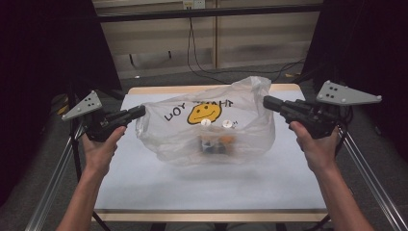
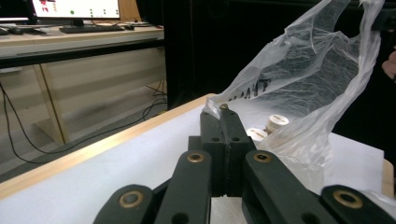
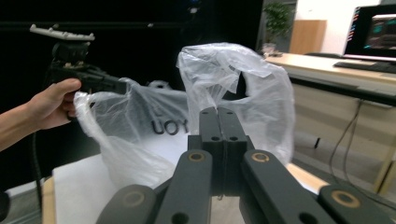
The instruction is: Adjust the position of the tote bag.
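Note:
A clear plastic bag (image 1: 250,120) printed with a yellow smiley face and black letters hangs stretched between both grippers over the white table top (image 1: 144,183). Inside it sit small items with white caps (image 1: 206,122) and something orange. My left gripper (image 1: 141,111) is shut on the bag's left edge; in the left gripper view the film (image 2: 303,88) is pinched at the tips of the left gripper (image 2: 223,110), with the white caps (image 2: 277,122) just beyond. My right gripper (image 1: 266,101) is shut on the bag's right edge. The right gripper (image 3: 217,112) shows closed jaws against the bag (image 3: 243,84).
The table has a wooden rim (image 1: 202,215) and metal rails along both sides. Black curtains flank the table, and cables lie on the floor behind. Desks with monitors (image 2: 74,9) stand off to the sides. The other hand and its gripper (image 3: 70,70) appear in the right gripper view.

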